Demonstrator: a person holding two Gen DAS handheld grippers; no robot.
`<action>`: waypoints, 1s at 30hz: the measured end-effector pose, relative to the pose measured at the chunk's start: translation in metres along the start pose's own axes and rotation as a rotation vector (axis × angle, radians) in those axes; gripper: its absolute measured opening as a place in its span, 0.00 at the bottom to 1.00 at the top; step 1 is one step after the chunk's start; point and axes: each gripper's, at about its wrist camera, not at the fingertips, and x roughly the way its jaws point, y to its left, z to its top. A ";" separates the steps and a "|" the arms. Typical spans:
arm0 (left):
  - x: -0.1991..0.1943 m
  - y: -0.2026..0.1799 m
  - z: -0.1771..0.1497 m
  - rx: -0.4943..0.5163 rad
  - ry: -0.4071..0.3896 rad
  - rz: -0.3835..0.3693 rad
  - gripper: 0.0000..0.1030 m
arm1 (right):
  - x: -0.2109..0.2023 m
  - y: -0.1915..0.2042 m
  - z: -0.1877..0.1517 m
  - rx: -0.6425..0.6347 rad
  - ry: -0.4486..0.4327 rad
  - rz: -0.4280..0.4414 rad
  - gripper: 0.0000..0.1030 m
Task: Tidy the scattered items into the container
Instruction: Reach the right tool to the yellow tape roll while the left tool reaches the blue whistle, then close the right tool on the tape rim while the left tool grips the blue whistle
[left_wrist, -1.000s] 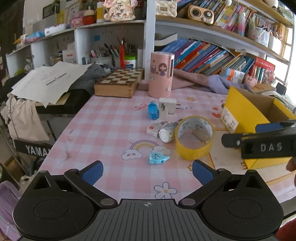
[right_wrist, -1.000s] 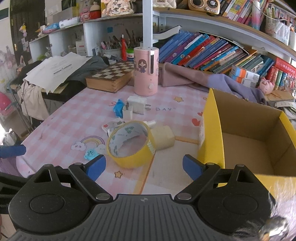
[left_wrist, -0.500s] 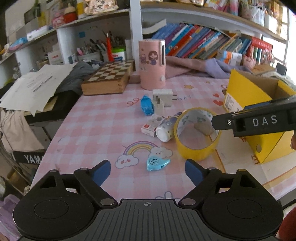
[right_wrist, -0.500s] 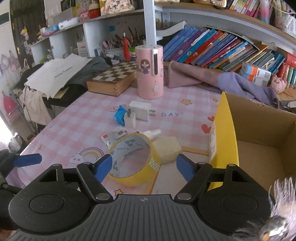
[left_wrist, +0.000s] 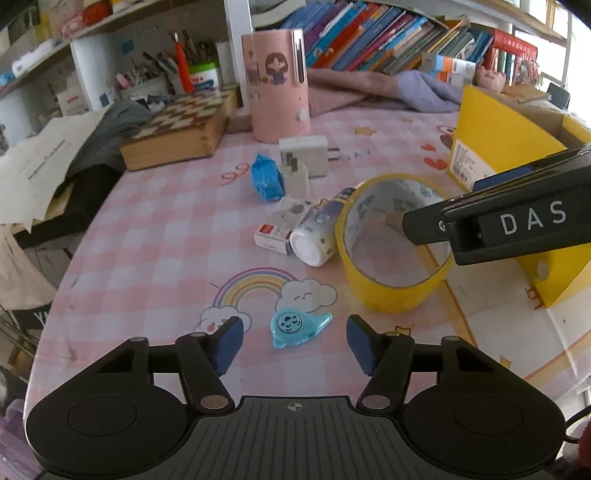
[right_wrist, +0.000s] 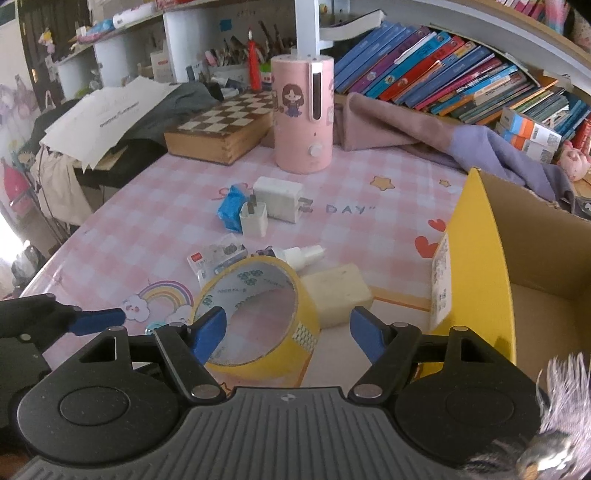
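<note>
My left gripper (left_wrist: 294, 344) is open, its fingers on either side of a small blue correction-tape dispenser (left_wrist: 298, 327) on the pink checked table. My right gripper (right_wrist: 287, 335) is open just above a yellow tape roll (right_wrist: 258, 321), with a beige soap-like block (right_wrist: 337, 293) beyond it. The roll also shows in the left wrist view (left_wrist: 391, 254). A white bottle (left_wrist: 317, 236), a small red-and-white box (left_wrist: 282, 230), a blue packet (left_wrist: 266, 181) and two white chargers (left_wrist: 304, 162) lie scattered. The yellow cardboard box (right_wrist: 476, 273) stands open at right.
A pink cylinder humidifier (right_wrist: 303, 114), a wooden chess box (right_wrist: 221, 129) and a purple cloth (right_wrist: 443, 140) sit at the table's back. Bookshelves stand behind. Papers (right_wrist: 107, 114) and dark clothes lie on a side surface at left. The table's edge (left_wrist: 66, 280) runs along the left.
Both grippers have moved forward and down toward the table. The left one now brackets the blue dispenser; the right one has closed in on the tape roll. Nothing was grasped.
</note>
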 end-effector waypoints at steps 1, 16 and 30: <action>0.002 0.001 0.000 -0.003 0.003 -0.002 0.60 | 0.003 0.000 0.001 -0.002 0.007 -0.001 0.68; 0.009 0.002 0.001 -0.011 0.007 -0.059 0.36 | 0.025 -0.010 0.000 0.053 0.085 -0.041 0.14; -0.020 0.013 0.005 -0.068 -0.062 -0.051 0.36 | -0.004 -0.010 0.005 0.082 -0.018 -0.027 0.08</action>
